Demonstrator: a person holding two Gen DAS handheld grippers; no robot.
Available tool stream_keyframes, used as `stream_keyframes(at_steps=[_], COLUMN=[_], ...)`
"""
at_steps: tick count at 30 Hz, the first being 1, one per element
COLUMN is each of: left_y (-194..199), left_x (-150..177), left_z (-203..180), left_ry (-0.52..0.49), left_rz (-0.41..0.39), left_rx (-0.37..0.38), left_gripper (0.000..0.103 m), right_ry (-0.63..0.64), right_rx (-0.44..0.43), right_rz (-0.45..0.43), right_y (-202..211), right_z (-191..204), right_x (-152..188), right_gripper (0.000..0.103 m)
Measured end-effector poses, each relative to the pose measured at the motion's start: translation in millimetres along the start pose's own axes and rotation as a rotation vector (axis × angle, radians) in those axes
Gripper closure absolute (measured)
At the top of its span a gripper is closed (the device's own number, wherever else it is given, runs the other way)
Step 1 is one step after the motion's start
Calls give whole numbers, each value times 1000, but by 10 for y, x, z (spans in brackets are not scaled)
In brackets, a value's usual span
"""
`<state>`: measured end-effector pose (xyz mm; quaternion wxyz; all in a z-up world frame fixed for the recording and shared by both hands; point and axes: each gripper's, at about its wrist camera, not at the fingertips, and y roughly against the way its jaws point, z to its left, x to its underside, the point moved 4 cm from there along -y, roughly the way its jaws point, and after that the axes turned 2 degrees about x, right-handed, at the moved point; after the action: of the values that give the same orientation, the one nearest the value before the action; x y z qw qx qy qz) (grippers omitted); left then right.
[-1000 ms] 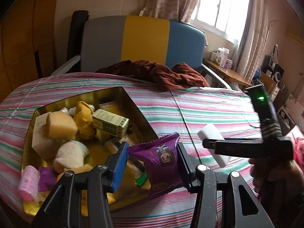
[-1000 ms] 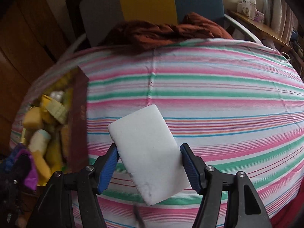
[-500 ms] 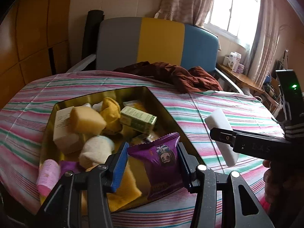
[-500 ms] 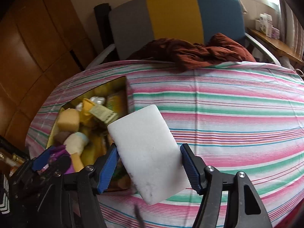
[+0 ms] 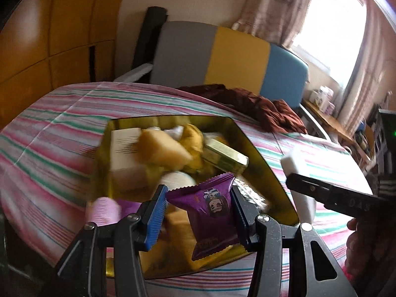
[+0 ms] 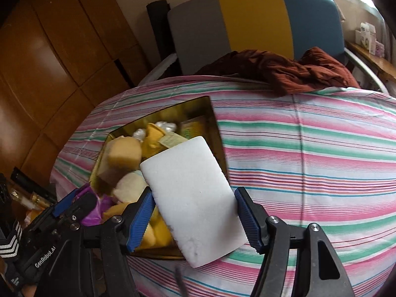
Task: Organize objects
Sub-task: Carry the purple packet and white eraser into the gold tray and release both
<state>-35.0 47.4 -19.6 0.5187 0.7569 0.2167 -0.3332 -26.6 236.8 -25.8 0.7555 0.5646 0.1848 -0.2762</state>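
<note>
Left wrist view: the left gripper [image 5: 198, 210] pinches a purple snack packet [image 5: 210, 212] between its ribbed blue pads, the jaws closed narrowly on the packet's two sides. The packet is a glossy foil pillow pouch with crimped, saw-toothed ends and a small cartoon face printed on its front; it hangs tilted above the near end of the gold tin [image 5: 267, 173]. The tin is a shallow metal box with shiny mirror-like walls, and it sits on a striped cloth [image 5: 49, 148] of pink, green and white bands. Inside it lie soft yellow sponge-like blocks [image 5: 160, 148], a white carton [image 5: 123, 153], a small green-and-gold box [image 5: 225, 156] and a pink roll [image 5: 104, 210] at its near left corner; much of this is blurred. In the right wrist view the right gripper [image 6: 195, 212] clamps a white foam block [image 6: 193, 193], jaws set wide against its long edges. The block is a matte, fine-grained rectangular slab with rounded corners, tilted, and held over the tin's right wall [image 6: 217, 133] and the cloth beside it. A crumpled rust-brown fabric [image 6: 284, 71] lies at the far edge, before a headboard of grey, yellow and blue panels [image 6: 252, 17].
</note>
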Motion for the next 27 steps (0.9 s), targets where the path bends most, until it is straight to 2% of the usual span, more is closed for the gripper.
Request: stream_keyframes(at_steps=[4,9,13,17,20,27], left_y=[75,86,40,-70,-128,-221], left_x=[-22,-34,-54,-73,-78,-136], left_z=[296,450,408,334,307,198], left_ry=[65,110,99,93,100,70], left_rz=[-9,-5,-1,17,31,42], left_rx=[-27,-35,-27,-11,-5,-2], left_gripper=[53,53,53,53,53,53], right_ry=[-14,-37,-54,-68,-87,-115], right_rx=[-31,-64,-70,-90,-112,-75], right_rz=[18,50,46,34,24,2], right_y=[-124,-284,-331,-326,-313,-228], right_z=[98,142,103,71,46,-84], right_x=[-23,-15,11,11,8,50], right_gripper=[34,31,29,20,20,20])
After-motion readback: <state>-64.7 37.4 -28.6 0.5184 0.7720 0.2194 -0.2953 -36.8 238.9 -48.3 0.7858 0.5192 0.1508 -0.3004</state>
